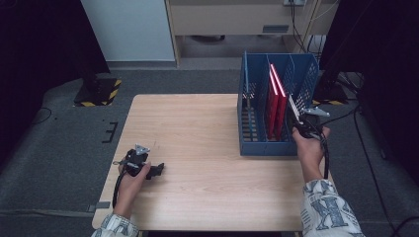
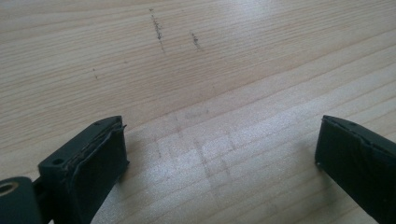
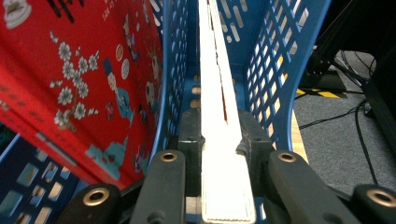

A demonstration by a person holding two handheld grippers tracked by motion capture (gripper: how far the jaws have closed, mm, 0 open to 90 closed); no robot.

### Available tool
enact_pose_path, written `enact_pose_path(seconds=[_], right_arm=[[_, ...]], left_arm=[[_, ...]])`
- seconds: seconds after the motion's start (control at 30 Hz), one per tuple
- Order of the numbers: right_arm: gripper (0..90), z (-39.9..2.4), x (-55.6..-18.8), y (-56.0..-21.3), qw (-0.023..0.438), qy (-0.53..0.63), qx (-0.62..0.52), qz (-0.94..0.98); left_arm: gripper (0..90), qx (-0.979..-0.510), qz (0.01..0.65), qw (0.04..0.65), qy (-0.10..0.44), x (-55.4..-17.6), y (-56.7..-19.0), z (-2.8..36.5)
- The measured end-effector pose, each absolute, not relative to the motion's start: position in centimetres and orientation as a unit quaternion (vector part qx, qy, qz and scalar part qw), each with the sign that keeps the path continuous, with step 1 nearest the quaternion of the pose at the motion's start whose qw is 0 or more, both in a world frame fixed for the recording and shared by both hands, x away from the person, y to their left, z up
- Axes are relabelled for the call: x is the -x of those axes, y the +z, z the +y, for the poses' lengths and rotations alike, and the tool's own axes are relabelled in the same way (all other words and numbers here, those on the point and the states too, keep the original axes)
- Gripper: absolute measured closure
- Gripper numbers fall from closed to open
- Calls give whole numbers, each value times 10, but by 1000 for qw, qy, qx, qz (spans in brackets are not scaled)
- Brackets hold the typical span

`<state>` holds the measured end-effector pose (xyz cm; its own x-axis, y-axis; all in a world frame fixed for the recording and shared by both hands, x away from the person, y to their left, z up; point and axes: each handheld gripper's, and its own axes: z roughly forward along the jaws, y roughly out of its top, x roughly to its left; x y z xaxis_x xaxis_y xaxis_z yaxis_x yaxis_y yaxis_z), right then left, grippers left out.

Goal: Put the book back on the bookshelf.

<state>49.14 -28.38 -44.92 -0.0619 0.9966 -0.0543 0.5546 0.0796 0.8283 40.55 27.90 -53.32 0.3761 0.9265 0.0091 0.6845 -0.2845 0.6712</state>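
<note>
The right tongs (image 1: 296, 118) grasp a thin white book (image 3: 215, 107) in the blue rack (image 1: 257, 147); the left tongs (image 1: 157, 170) rest released on the counter (image 1: 197, 148).

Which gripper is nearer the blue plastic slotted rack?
Right. The right gripper is at the blue plastic slotted rack, shut on a thin white book; the left gripper rests open, far across the table.

A pale matt wood-grain table (image 1: 197, 148) is seen; at its 2 o'clock, a perforated blue plastic rack (image 1: 257, 143) holds glossy red printed books (image 1: 276, 103).
</note>
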Motion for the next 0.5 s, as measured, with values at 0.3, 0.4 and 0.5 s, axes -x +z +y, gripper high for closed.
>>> enact_pose_path(seconds=[0.3,0.4,0.5], right_arm=[[627,-280,-485,-446,344,354,-575,652],[593,-280,-484,-444,339,362,-572,654],[572,-281,-482,-444,331,372,-566,657]], left_arm=[[16,-775,520,296,204,-406,-533,279],[17,-775,520,296,204,-406,-533,279],[17,-775,520,295,204,-406,-533,279]])
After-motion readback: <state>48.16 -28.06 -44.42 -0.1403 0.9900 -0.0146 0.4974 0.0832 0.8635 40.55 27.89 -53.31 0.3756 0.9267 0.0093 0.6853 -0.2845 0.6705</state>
